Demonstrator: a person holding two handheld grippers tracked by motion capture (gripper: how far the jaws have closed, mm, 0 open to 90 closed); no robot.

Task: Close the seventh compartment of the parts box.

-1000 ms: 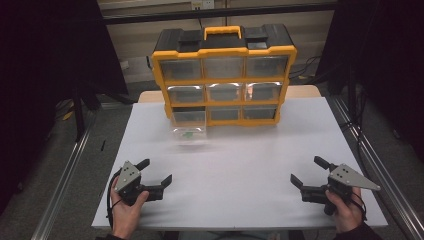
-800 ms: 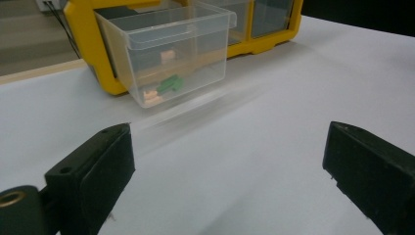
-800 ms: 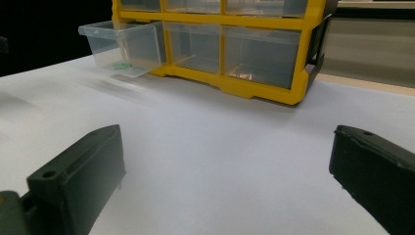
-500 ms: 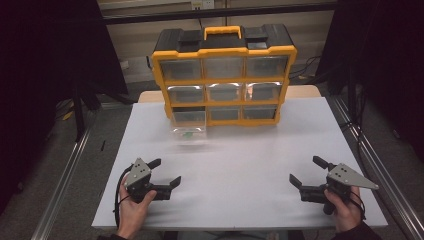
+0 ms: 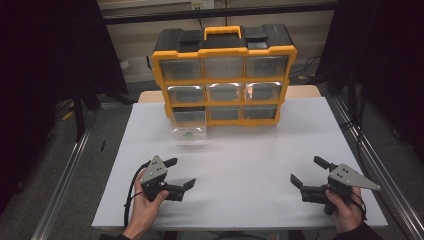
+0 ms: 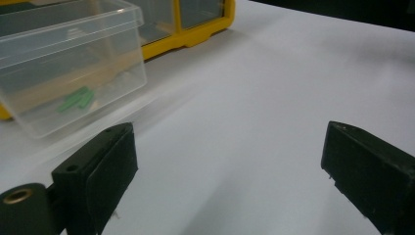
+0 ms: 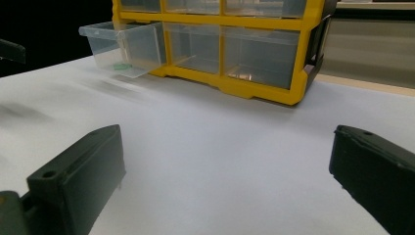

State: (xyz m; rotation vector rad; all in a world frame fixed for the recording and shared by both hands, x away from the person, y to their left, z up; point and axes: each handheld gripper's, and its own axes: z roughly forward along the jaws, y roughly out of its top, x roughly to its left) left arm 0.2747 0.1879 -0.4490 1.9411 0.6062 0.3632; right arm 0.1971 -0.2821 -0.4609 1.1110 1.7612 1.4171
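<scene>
The work in hand looked like the approach to the pulled-out clear drawer [image 5: 188, 131], which stuck out of the bottom-left slot of the yellow organiser [image 5: 223, 75] at the far edge of the counter [image 5: 260, 160], with a few small green pieces [image 6: 77, 99] lying on its floor. The left tongs [image 5: 181, 174] hovered over the near-left part of the counter, jaws spread wide with nothing between them, pointed toward the drawer and nearer to it than the other tool. The right tongs [image 5: 307, 173] sat near the near-right corner, jaws likewise spread and empty, well apart from the organiser. I judged that nothing was gripped yet, so the step was a reach, not a grasp. The next move probably called for the left tongs to travel forward to the drawer, either dipping over its front wall to pinch a green piece or closing on that wall to push it home; which of the two was meant could not be told. The thin clear wall would need a level, gentle approach
</scene>
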